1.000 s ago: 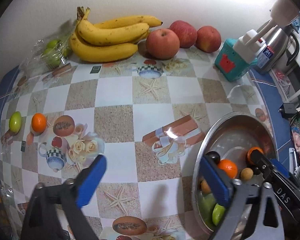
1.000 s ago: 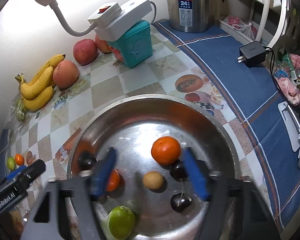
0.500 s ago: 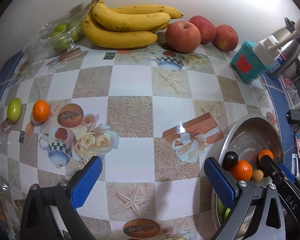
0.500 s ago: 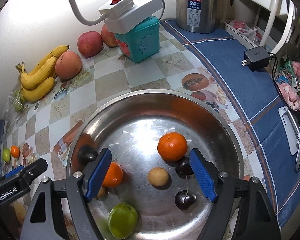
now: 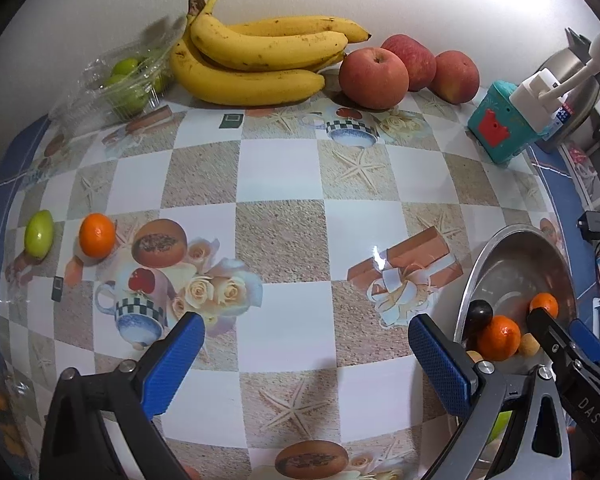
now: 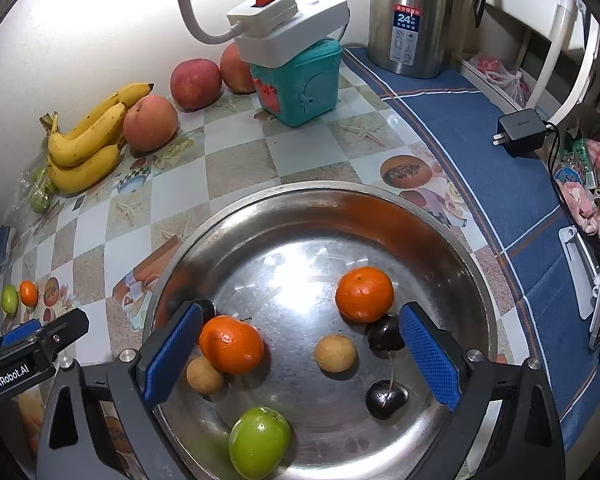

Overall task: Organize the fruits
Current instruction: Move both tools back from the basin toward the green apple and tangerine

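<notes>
Partly done: small fruits in bowl (image 6: 380,204); tangerine (image 5: 97,235) and green fruit (image 5: 39,233) left on surface (image 5: 280,240). Left tongs (image 5: 306,354) spread empty; right tongs (image 6: 300,354) opening, gripping nothing.

Left tongs (image 5: 306,354) pointed steeply downward, jaws spread wide with nothing between them. Right tongs (image 6: 300,350), likewise angled down, had jaws opening, their blue pads (image 6: 430,360) gripping nothing.

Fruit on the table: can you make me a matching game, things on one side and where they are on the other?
Things:
1. yellow banana bunch
2. small green fruits
3. dark cherry with a stem
4. white power strip

Places:
A. in the round steel bowl
B. on the teal box
C. beside the red apples
D. in a clear plastic box

Pairs: 1-C, 2-D, 3-A, 4-B
</notes>
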A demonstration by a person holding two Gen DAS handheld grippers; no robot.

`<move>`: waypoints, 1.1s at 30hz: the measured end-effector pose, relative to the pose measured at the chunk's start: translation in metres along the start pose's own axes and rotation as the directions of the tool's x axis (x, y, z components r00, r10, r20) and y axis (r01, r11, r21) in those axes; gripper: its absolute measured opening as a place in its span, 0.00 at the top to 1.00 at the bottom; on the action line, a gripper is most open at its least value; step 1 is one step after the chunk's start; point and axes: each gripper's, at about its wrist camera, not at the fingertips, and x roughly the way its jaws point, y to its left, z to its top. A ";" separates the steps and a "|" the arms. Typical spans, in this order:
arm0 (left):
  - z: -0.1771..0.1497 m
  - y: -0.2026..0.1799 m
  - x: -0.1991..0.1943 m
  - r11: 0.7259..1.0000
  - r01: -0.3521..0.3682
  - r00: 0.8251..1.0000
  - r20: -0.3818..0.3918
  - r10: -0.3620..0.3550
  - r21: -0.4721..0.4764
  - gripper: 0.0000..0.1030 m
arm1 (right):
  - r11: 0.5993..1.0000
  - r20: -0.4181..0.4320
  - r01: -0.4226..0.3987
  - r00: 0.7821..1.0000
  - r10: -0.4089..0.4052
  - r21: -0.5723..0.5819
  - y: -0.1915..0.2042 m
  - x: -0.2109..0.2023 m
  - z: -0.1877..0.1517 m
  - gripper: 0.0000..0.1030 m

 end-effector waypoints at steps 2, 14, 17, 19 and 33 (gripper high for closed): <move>0.000 0.001 0.000 1.000 -0.003 1.000 0.000 0.003 0.006 0.00 | 1.000 0.003 0.001 1.000 -0.001 -0.002 0.002 -0.001 0.000 0.04; 0.003 0.029 -0.015 0.998 -0.053 0.997 0.061 0.051 0.030 0.00 | 0.999 -0.009 -0.014 1.000 0.013 -0.035 0.023 -0.004 -0.004 0.04; 0.006 0.046 -0.026 0.997 -0.073 0.991 0.115 0.069 0.028 0.00 | 0.997 -0.008 -0.026 1.000 0.025 -0.066 0.037 -0.007 -0.006 0.04; 0.008 0.061 -0.034 0.995 -0.092 0.983 0.159 0.087 0.025 0.00 | 0.995 -0.004 -0.044 0.999 0.044 -0.092 0.050 -0.010 -0.007 0.04; 0.007 0.178 -0.038 0.978 -0.160 0.960 0.210 0.186 -0.136 0.00 | 0.953 -0.019 -0.222 0.975 0.223 -0.204 0.161 -0.015 -0.015 0.04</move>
